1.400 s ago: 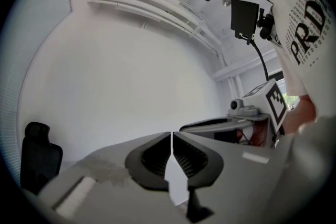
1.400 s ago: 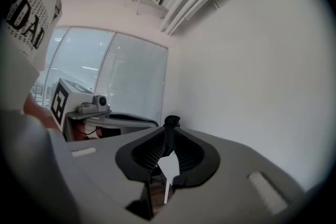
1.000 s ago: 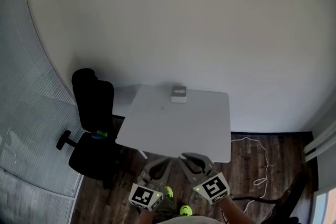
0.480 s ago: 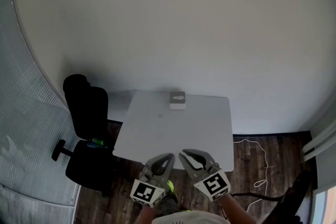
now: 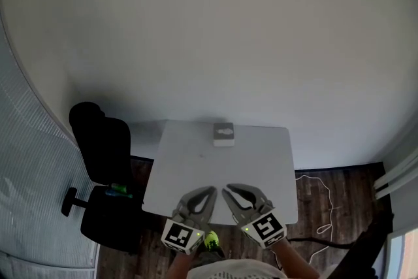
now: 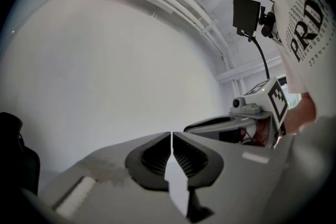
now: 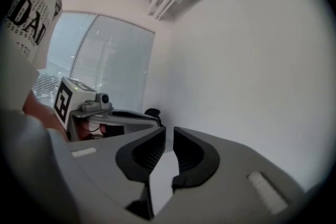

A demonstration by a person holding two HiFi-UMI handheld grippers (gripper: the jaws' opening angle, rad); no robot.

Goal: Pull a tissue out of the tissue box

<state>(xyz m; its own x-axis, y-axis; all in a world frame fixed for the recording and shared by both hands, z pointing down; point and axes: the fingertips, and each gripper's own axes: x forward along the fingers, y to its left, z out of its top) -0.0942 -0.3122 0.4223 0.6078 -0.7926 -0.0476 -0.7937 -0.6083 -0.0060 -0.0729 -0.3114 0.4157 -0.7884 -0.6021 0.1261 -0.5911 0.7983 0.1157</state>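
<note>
left gripper (image 5: 211, 191) and right gripper (image 5: 226, 190) being held side by side at near edge of worktop (image 5: 261, 160); left fingers (image 6: 152, 155) being pressed together, empty; right fingers (image 7: 194, 157) being held slightly apart, nothing between; tissue box (image 5: 223, 134) being left at far edge, well apart

head: high, steeply down | gripper views: low, level | shared: wall (image 5: 209, 42), perhaps table (image 5: 261, 160)

The left gripper (image 5: 212, 191) and the right gripper (image 5: 225, 189) were held low in front of the body, side by side, roughly level, their tips angled toward each other. The left jaws met at the tips, empty. The right jaws stood slightly apart with nothing in the narrow gap.
</note>
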